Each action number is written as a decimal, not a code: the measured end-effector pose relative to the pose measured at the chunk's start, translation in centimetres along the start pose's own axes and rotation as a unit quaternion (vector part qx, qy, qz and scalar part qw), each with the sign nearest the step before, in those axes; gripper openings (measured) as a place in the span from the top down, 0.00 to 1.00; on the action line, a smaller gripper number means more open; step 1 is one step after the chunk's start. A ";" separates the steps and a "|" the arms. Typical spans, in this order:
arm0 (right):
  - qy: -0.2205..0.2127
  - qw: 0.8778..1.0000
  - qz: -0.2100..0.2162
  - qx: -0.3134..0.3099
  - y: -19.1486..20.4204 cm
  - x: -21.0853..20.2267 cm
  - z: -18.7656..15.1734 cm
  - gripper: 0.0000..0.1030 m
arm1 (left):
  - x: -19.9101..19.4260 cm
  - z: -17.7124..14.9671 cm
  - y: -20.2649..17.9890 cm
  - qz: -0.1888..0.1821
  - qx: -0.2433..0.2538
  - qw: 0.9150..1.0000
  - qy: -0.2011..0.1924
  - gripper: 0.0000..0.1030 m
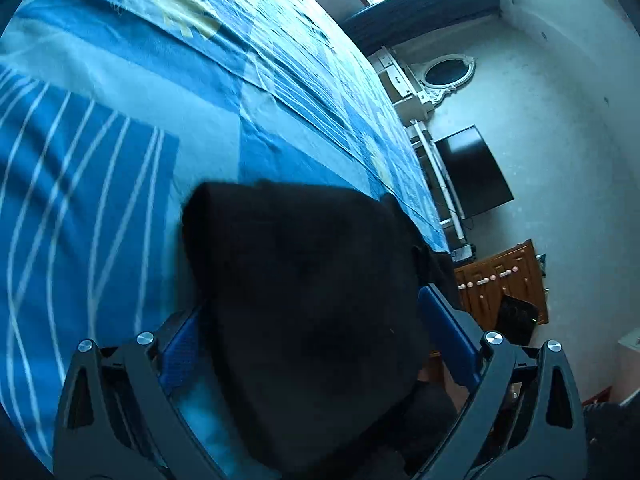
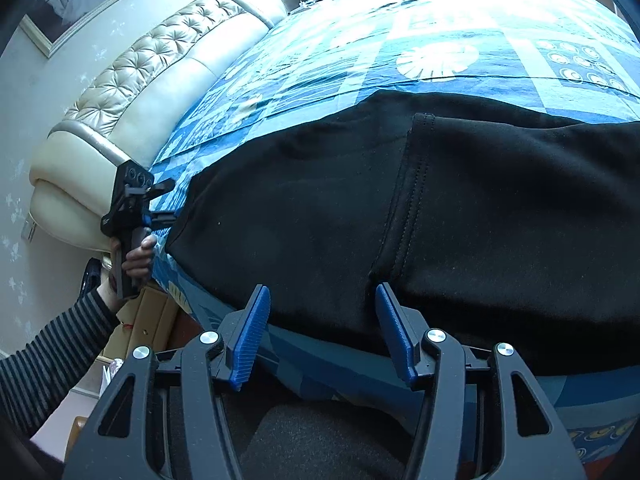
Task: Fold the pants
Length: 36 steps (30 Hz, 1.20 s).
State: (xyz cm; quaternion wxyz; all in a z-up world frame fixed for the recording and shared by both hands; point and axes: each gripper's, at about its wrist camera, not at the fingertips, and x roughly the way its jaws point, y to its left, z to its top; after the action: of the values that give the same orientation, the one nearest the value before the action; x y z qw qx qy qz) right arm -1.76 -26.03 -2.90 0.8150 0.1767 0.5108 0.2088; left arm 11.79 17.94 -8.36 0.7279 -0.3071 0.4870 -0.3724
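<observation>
Both wrist views close over pants (image 2: 400, 208); shared bedspread (image 1: 120, 140).

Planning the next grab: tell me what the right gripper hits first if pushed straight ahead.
Probably the black fabric pants on the blue patterned bedsheet; the right gripper, jaws open, already sits at their near edge.

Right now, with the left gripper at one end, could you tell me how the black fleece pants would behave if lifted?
The black fleece pants would probably sag: in the left wrist view the cloth bunches limply in the left gripper. The matte nap suggests good grip against the blue patterned bedsheet, so dragging may wrinkle both. The right gripper is open at the near edge.
</observation>
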 end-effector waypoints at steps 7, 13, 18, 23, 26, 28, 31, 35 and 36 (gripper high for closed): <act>-0.014 1.000 -0.004 0.008 -0.5 -0.8 -0.4 0.41 | 2.8 -2.1 -2.3 0.050 -0.021 0.998 0.014 0.28; -0.046 0.998 0.001 0.039 -1.5 -2.2 -0.4 0.29 | 3.6 -2.3 -1.9 0.079 -0.065 0.995 0.016 0.83; -0.058 0.997 -0.012 0.053 -2.1 -3.3 -0.6 0.27 | 3.6 -1.6 -4.9 0.124 -0.034 0.992 0.000 0.86; -0.073 0.996 -0.015 0.052 -2.4 -4.8 -0.8 0.27 | 2.7 -0.3 -8.6 0.138 -0.043 0.989 -0.015 0.86; -0.078 0.995 -0.016 0.055 -2.5 -5.4 -1.0 0.27 | 2.6 0.5 -12.3 0.141 -0.026 0.990 -0.018 0.87; -0.080 0.995 -0.021 0.059 -2.8 -5.7 -1.2 0.27 | 2.9 0.9 -14.5 0.150 -0.010 0.988 -0.018 0.87; -0.082 0.994 -0.026 0.065 -3.0 -5.9 -1.5 0.26 | 3.3 1.1 -17.1 0.162 0.013 0.987 -0.018 0.87; -0.093 0.993 -0.046 0.059 -3.1 -6.5 -1.8 0.26 | 3.8 0.7 -19.3 0.173 0.035 0.984 -0.019 0.87; -0.095 0.993 -0.049 0.058 -3.1 -6.5 -1.8 0.26 | 4.1 0.7 -19.9 0.174 0.038 0.984 -0.018 0.87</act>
State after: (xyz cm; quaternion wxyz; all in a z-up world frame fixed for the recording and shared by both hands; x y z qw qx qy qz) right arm -5.49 -31.92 -0.27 0.8577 0.2172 0.4501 0.1208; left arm 8.61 3.98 6.00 0.8014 -0.1967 0.5053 -0.2523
